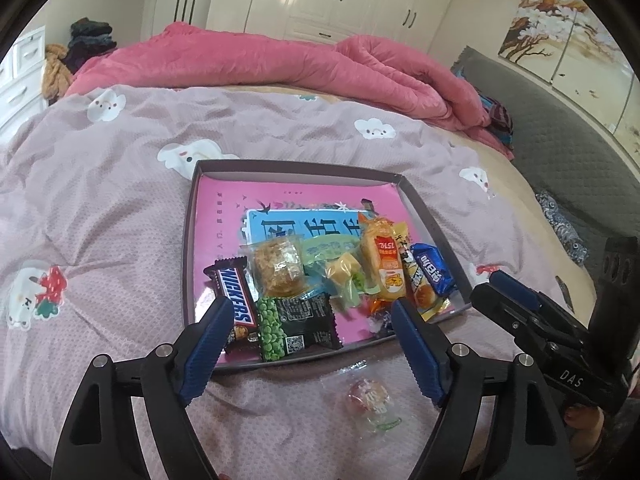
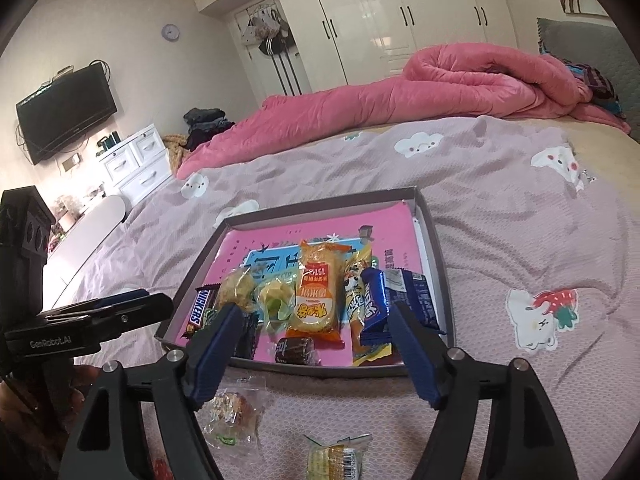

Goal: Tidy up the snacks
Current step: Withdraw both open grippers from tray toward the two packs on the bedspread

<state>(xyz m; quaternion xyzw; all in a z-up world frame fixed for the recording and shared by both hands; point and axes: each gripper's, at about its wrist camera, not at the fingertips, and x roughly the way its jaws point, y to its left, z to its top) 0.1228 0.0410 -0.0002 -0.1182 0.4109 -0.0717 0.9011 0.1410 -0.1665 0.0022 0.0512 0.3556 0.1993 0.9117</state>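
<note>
A shallow grey box (image 1: 192, 208) with a pink liner sits on the bed and holds several snacks: a Snickers bar (image 1: 234, 300), a green pea packet (image 1: 296, 326), an orange cake packet (image 1: 384, 268) and a blue wafer packet (image 1: 434, 274). My left gripper (image 1: 310, 312) is open and empty at the box's near edge. A clear wrapped sweet (image 1: 370, 400) lies on the cover below it. My right gripper (image 2: 314, 316) is open and empty over the box (image 2: 436, 240). Two loose snacks, a clear packet (image 2: 234, 410) and a yellow one (image 2: 336, 458), lie before it.
The bed has a mauve cover with cloud prints (image 2: 500, 220). A rolled pink quilt (image 2: 460, 84) lies at the far side. White wardrobes (image 2: 380, 12), a wall TV (image 2: 66, 114) and a white drawer unit (image 2: 138, 164) stand beyond. The right gripper's body shows in the left wrist view (image 1: 516, 300).
</note>
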